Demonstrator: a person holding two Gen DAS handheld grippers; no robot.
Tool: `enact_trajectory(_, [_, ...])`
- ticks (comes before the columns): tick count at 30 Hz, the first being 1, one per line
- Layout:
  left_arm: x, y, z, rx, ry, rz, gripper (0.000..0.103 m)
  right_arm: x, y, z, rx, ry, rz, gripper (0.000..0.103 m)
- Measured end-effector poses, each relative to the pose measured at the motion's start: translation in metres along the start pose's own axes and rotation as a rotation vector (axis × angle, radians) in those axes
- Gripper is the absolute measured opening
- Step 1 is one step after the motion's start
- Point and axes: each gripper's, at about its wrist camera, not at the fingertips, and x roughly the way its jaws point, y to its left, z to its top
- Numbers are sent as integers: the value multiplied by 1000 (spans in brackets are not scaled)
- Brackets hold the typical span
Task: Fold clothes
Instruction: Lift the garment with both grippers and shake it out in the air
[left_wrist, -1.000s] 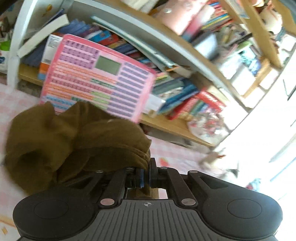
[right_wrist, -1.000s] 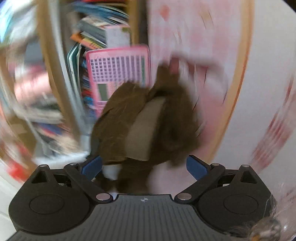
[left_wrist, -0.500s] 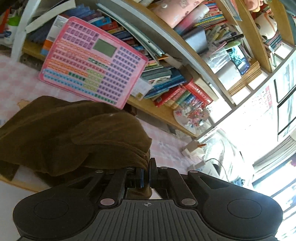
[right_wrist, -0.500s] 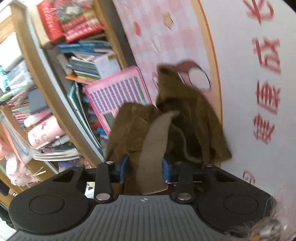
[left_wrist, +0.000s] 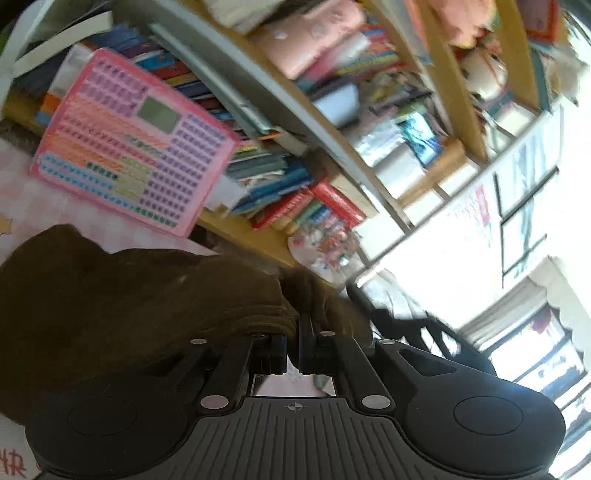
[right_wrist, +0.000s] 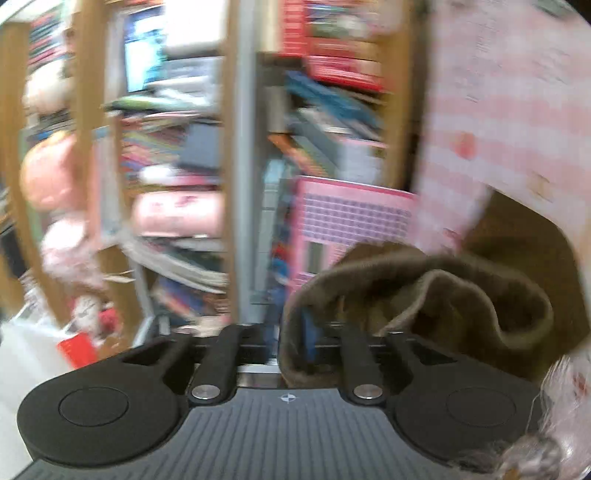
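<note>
Bookshelves (left_wrist: 325, 122) crammed with books fill the background in both of my wrist views, and the whole right-side view is pretty smeared. So, the brown garment (left_wrist: 122, 306): in the left view it's bunched up in a big dark heap just below and in front of the pink keypad toy (left_wrist: 129, 140), over the pink checked cloth (left_wrist: 26, 206) on the table. My left gripper (left_wrist: 293, 332) is pressed tight together with the garment's thick folded edge pinched between the pads, the fabric spilling off to the left of it. Over on the right view the same garment (right_wrist: 443, 291) sits just right of the pink toy (right_wrist: 351, 221), with a lighter rolled hem curling over toward the camera. My right gripper (right_wrist: 291, 332) has a fold of that fabric hanging down between its fingers; its jaws have just been opening a bit after clamping, and with the blur I honestly can't tell if the pads are gripping the cloth. Pink checked cloth (right_wrist: 509, 110) shows above the garment there.
</note>
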Motion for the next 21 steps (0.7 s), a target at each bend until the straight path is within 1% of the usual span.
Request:
enact_trajectory(1, [2,7,2,-24,2,7,4,-6,-12,-7,30,-11,-26,59])
enact_trajectory(3, [5,21,1,-73,18,19,3,-17,-37,-23,109,-20,-92,60])
enact_trajectory(4, [8,25,0,-87,31,21,3,-22,-50,-32,154,-21,-129,68])
enact_trajectory(5, [9,27,-1,-87,44,22,3,-28,-63,-42,198,-25,-162,82])
enact_trajectory(7, [14,27,-4,-75,77,21,3,-39,-84,-61,297,-54,-180,85])
enact_trajectory(9, [18,25,-6,-64,110,13,3,-41,-101,-73,394,-67,-144,87])
enact_trajectory(11, [18,20,-10,-45,142,4,3,-38,-104,-77,419,-84,-72,88])
enact_trajectory(13, [16,17,-13,-36,173,-5,3,-32,-102,-79,421,-102,-6,88])
enact_trajectory(16, [12,16,-17,-64,211,-17,3,-21,-97,-80,404,-129,87,88])
enact_trajectory(17, [11,16,-19,-68,220,-21,3,-18,-95,-80,396,-139,108,86])
enact_trajectory(18, [10,16,-20,-62,227,-22,3,-18,-92,-81,383,-150,101,82])
enact_trajectory(19, [9,16,-20,-56,231,-21,3,-19,-89,-81,370,-161,94,64])
enact_trajectory(20, [8,16,-20,-51,233,-20,3,-20,-86,-81,355,-176,79,41])
enact_trajectory(21, [6,17,-20,-51,229,-20,3,-22,-84,-79,334,-199,46,28])
